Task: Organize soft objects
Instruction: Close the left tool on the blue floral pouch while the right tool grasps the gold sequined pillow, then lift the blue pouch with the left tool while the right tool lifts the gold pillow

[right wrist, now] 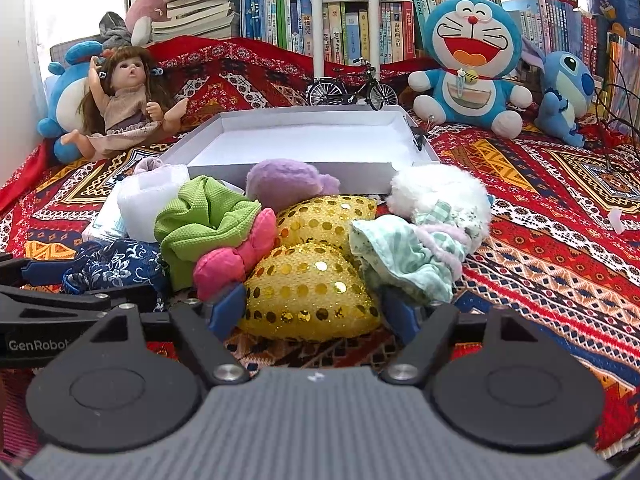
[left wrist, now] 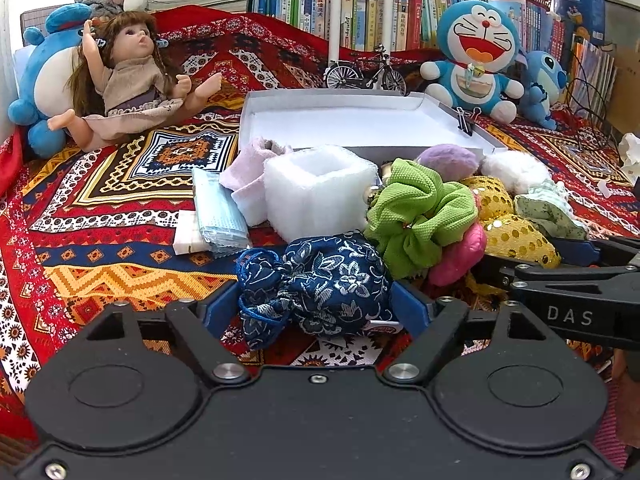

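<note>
1. At the far left a doll (left wrist: 124,80) sits against a blue plush (left wrist: 36,76) on the patterned cloth (left wrist: 100,184) that covers the surface.
2. A pack of blue face masks (left wrist: 218,210) lies flat beside a pale pink cloth (left wrist: 252,164) and a white foam block (left wrist: 316,192).
3. The left hand-held gripper (left wrist: 316,300) has a blue finger on each side of the navy floral pouch (left wrist: 316,284), both seeming to touch it; the pouch lies on the cloth.
4. Just right of the pouch, a green scrunchie (left wrist: 416,216) sits on a pink bow (left wrist: 460,256), with a purple plush ball (left wrist: 448,158) behind them.
5. The right hand-held gripper (right wrist: 314,308) stands with its fingers at the flanks of the gold sequin bow (right wrist: 308,296); its nearer lobe fills the gap, though whether it is squeezed I cannot tell.
6. A mint patterned cloth (right wrist: 404,256) and a white fluffy ball (right wrist: 436,192) lie just right of the bow.
7. Behind the pile stands a shallow white tray (right wrist: 292,170), a binder clip (left wrist: 466,120) on its right rim.
8. Further back are a model bicycle (right wrist: 352,88), a Doraemon plush (right wrist: 472,60) and a Stitch plush (right wrist: 568,92).
</note>
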{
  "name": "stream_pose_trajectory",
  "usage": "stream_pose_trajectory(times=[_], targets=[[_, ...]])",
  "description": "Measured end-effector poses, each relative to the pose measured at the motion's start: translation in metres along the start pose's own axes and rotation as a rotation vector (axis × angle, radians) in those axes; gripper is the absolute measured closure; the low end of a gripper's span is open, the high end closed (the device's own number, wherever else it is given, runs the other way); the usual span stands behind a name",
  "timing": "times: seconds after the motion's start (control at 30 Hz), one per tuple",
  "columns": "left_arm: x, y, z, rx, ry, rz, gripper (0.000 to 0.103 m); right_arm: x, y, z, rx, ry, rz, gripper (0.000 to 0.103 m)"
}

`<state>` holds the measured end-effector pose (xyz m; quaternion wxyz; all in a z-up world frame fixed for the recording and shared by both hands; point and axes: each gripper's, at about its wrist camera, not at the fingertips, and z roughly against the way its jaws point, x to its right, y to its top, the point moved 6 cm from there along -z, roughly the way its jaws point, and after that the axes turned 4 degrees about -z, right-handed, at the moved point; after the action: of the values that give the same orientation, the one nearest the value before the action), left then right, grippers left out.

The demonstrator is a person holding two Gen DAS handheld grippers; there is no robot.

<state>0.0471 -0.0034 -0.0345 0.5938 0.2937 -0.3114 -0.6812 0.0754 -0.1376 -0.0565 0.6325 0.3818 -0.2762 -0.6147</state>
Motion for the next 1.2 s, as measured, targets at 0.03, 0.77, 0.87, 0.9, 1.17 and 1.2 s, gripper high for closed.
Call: stream_pose_trajectory(times=[0.03,0.77,0.87,0.9,1.17,1.2], targets=[[0.0,0.0,0.001,0.0,-0.001,0.002,0.027,0.0,0.0,0.0,-0.001,0.001,-0.001,0.019],[-0.008,-0.005,0.037,0.003,-0.06,0.005,0.054,0.004,-0.007,0.045,-0.016,0.043,0.055,0.043],[-0.014,-0.007,0.037,0.007,-0.066,0.028,0.049,0.011,-0.009,0.049,-0.01,0.034,0.045,0.031],[-0.016,-0.007,0.037,0.008,-0.058,0.032,0.044,0.013,-0.008,0.05,-0.003,0.034,0.034,0.031],[-0.016,0.002,0.041,0.073,0.013,-0.019,0.021,0.015,0.009,0.05,0.07,0.016,-0.009,0.025],[-0.014,0.001,0.04,0.071,0.012,-0.028,0.02,0.014,0.009,0.049,0.072,0.012,-0.003,0.024]])
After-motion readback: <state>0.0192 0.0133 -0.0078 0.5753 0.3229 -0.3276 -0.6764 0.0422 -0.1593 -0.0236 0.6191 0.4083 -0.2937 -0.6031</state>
